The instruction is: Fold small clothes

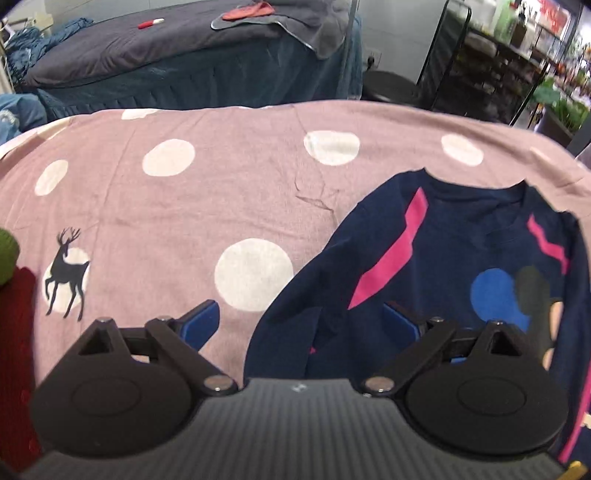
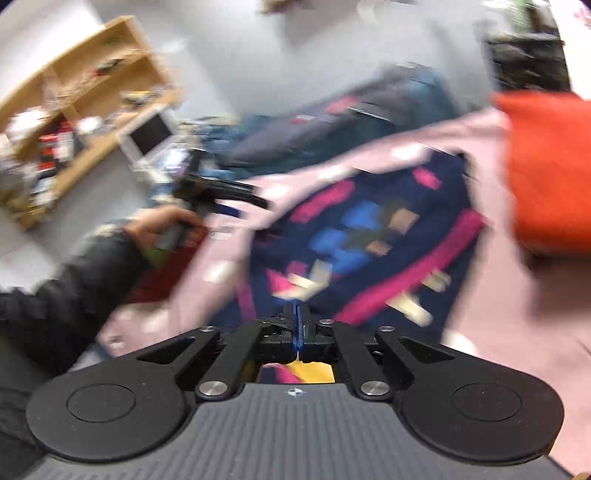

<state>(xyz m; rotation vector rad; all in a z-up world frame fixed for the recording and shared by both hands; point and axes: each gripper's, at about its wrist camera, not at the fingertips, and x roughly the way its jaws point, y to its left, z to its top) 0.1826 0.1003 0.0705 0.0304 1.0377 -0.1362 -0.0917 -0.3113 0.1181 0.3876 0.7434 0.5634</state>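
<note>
Centrally, I note the navy sweatshirt (image 1: pixel 461 258), with pink stripes and blue and tan patches, lying spread flat on the pink sheet (image 1: pixel 192 206), neckline toward the far edge. My left gripper (image 1: pixel 301 317) hangs over its sleeve edge with jaws wide apart and nothing between them. My right gripper (image 2: pixel 297 321) has its blue pads nearly together near the garment's hem; the fabric reaches right up to them, but blur prevents me from telling whether any is pinched.

That sheet carries white dots and a black deer print (image 1: pixel 66 273). Beyond it stands a bed under a dark grey blanket (image 1: pixel 147 48), with a reddish cloth (image 1: pixel 247 11) on top.

The right wrist view is heavily smeared: a wooden shelf (image 2: pixel 85 110), an orange cloth (image 2: pixel 546 170) and a dark sleeve (image 2: pixel 74 288) are discernible, little else. A green item (image 1: pixel 6 258) and a red fabric (image 1: pixel 18 350) are cut off at the left wrist view's margin.
</note>
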